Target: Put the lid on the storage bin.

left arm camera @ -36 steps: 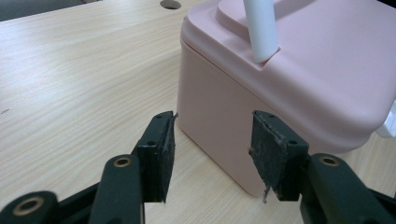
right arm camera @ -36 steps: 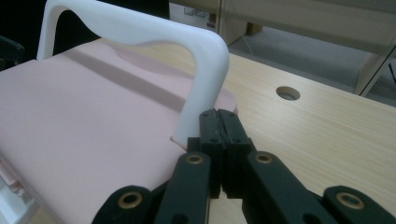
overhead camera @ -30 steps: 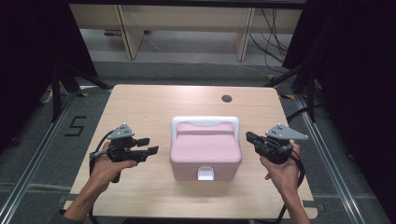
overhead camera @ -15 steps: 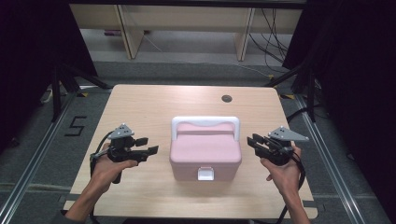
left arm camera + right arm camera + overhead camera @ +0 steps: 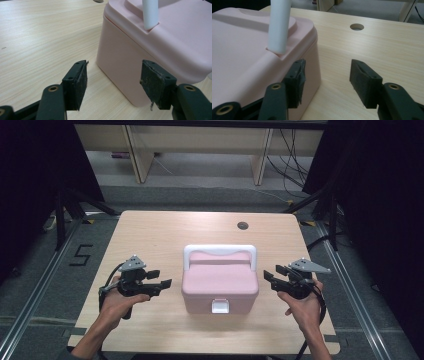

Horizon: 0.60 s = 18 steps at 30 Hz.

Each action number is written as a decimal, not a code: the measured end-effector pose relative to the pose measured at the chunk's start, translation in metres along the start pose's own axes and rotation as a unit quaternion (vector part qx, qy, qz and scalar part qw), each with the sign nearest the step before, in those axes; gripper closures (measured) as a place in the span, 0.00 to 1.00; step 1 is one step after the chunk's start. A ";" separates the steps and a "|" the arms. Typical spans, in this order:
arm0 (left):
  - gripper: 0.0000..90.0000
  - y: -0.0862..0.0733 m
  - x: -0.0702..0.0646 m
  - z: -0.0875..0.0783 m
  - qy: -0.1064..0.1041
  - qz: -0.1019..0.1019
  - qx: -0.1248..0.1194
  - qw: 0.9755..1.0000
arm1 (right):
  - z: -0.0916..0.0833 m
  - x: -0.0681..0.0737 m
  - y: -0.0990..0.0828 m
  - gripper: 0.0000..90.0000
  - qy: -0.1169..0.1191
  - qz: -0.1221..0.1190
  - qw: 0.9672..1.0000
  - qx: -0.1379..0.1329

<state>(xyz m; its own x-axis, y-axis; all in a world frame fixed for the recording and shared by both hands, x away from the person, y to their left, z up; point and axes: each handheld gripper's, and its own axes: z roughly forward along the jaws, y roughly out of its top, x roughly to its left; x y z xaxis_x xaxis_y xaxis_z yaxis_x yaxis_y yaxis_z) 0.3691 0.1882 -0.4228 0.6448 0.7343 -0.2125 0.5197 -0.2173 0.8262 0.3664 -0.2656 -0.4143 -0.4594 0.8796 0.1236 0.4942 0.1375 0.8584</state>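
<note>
Box: pink lidded box (image 5: 220, 287) sits mid-bench, nearer the person's edge; white handle (image 5: 220, 251) upright over the lid's far part, white latch (image 5: 220, 306) on the near face.
Bench: light wood bench (image 5: 150, 235), round cable hole (image 5: 243, 225) near far edge, right of centre; bare wood all round the box, widest toward the far edge.
L gripper: left gripper (image 5: 162, 279) held in left hand (image 5: 116, 302), on the box's left w/ a small gap; jaws apart, nothing between; in the left gripper view (image 5: 113, 83) the box's rounded corner lies just ahead.
R gripper: right gripper (image 5: 272, 272) in right hand (image 5: 302, 306), close to the box's right side, not touching; jaws apart, empty; in the right gripper view (image 5: 325, 80) one jaw overlaps the box wall, the other stands over bare bench.
Floor: grey, "5" marking (image 5: 80, 255) left of bench.
</note>
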 end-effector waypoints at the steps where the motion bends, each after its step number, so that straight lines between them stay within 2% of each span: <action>1: 0.42 0.000 0.000 0.000 0.000 0.000 0.000 1.000 | 0.000 -0.001 -0.001 0.49 -0.001 -0.005 1.000 0.000; 2: 0.42 -0.001 -0.001 0.001 -0.003 -0.004 -0.001 1.000 | 0.000 -0.001 -0.002 0.49 0.001 0.006 1.000 0.003; 6: 0.42 -0.004 -0.002 0.001 -0.003 0.000 0.001 1.000 | 0.001 -0.003 -0.007 0.46 0.001 0.004 1.000 0.000; 7: 0.42 -0.005 -0.002 0.001 -0.002 0.002 0.000 1.000 | 0.000 -0.005 -0.008 0.46 0.003 -0.004 1.000 0.006; 8: 0.42 -0.006 -0.002 0.000 -0.002 0.002 0.001 1.000 | 0.000 -0.003 -0.009 0.45 0.008 0.009 1.000 0.007; 9: 0.41 -0.006 -0.002 0.000 -0.002 0.002 0.001 1.000 | 0.000 -0.003 -0.009 0.45 0.008 0.009 1.000 0.007; 10: 0.41 -0.008 -0.002 -0.001 -0.002 0.004 0.002 1.000 | 0.000 -0.005 -0.010 0.43 0.005 -0.004 1.000 0.004; 13: 0.40 -0.011 -0.002 -0.002 -0.003 0.005 0.004 1.000 | 0.000 -0.004 -0.012 0.42 0.014 0.000 1.000 0.002; 15: 0.39 -0.015 -0.002 -0.005 -0.004 0.005 0.004 1.000 | -0.001 -0.005 -0.015 0.41 -0.001 -0.008 1.000 0.007; 16: 0.39 -0.015 -0.002 -0.005 -0.004 0.005 0.004 1.000 | 0.001 -0.005 -0.016 0.41 0.012 -0.002 1.000 0.000; 18: 0.38 -0.019 -0.003 -0.008 0.004 0.009 0.003 1.000 | -0.001 -0.004 -0.019 0.40 0.013 0.007 1.000 0.008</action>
<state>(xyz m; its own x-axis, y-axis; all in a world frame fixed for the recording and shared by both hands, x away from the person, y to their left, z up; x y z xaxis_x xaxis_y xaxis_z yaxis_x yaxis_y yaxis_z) 0.3528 0.1952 -0.4341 0.6502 0.7347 -0.1933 0.5116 -0.2353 0.8264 0.3582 -0.2725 -0.4301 -0.4720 0.8691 0.1480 0.5121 0.1336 0.8485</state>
